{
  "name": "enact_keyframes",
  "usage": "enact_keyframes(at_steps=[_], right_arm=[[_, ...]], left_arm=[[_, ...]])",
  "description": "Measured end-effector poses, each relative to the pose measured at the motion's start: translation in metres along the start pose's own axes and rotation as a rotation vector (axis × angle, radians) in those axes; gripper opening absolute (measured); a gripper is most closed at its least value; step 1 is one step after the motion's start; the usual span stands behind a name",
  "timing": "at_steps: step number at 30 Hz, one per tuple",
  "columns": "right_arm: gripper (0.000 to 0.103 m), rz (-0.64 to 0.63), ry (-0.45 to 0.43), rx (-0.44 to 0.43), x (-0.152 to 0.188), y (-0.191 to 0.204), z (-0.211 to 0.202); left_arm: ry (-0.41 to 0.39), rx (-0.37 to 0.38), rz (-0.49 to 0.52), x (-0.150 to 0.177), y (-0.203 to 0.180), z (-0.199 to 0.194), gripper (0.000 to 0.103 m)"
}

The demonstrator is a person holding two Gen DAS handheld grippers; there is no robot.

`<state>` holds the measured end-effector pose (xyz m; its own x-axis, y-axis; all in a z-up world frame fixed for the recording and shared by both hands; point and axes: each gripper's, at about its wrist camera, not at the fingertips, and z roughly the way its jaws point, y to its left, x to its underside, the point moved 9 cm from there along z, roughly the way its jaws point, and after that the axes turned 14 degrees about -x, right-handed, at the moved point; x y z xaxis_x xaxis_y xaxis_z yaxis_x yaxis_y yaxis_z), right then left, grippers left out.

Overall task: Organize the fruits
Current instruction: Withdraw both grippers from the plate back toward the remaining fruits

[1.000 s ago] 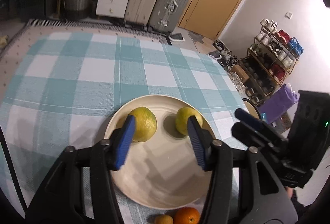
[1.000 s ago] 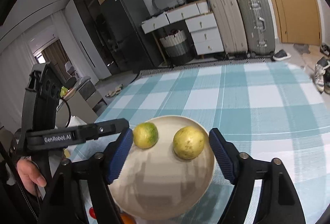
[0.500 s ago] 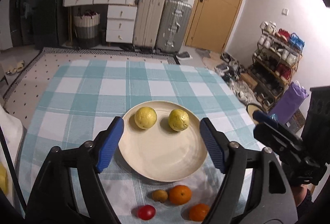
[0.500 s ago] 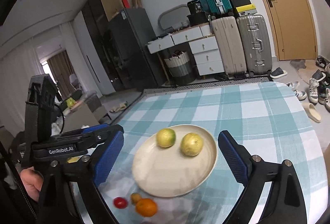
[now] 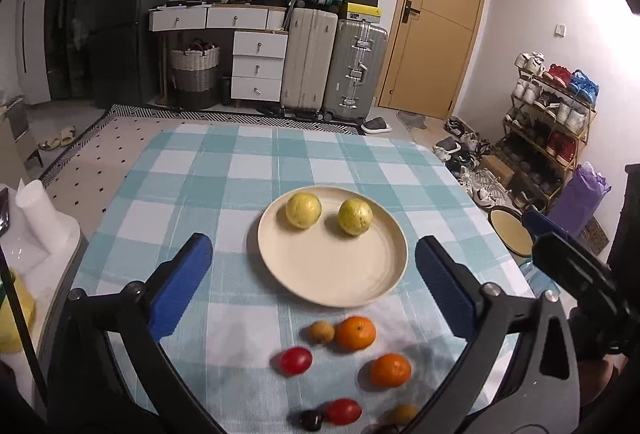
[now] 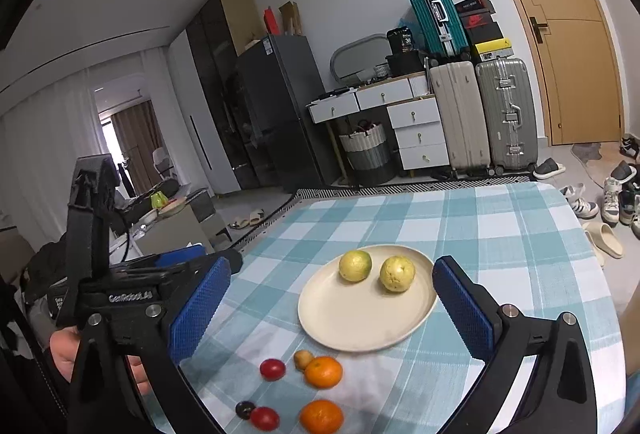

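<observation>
Over the checked tablecloth (image 5: 224,170), both grippers have pulled back and up from the plate (image 5: 332,286) since a second ago, so the loose fruit in front of it has come into view. The left gripper (image 5: 314,288) and right gripper (image 6: 330,312) hang with jaws spread wide, holding nothing. Two yellow-green fruits (image 5: 303,210) sit side by side at the plate's 12 o'clock rim, well apart from the oranges (image 5: 355,332) and red tomatoes (image 5: 295,360) at its 6 o'clock. Likely the next pick is due. These fruits are near-round, with no clear long axis or heading.
</observation>
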<state>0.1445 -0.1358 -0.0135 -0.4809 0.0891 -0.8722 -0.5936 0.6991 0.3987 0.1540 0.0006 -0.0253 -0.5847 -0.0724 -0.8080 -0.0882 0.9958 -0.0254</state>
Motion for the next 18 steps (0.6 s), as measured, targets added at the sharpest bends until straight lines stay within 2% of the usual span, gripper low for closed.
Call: enact_keyframes(at_steps=[10,18], right_arm=[[0.103,0.001,0.042,0.031,0.032,0.006,-0.017],[0.103,0.036,0.123,0.038,0.065,0.006,-0.016]], left_arm=[[0.035,-0.055,-0.003,0.042,0.013,-0.003,0.102],[0.065,-0.055,-0.014,0.074,0.018,-0.002,0.102]])
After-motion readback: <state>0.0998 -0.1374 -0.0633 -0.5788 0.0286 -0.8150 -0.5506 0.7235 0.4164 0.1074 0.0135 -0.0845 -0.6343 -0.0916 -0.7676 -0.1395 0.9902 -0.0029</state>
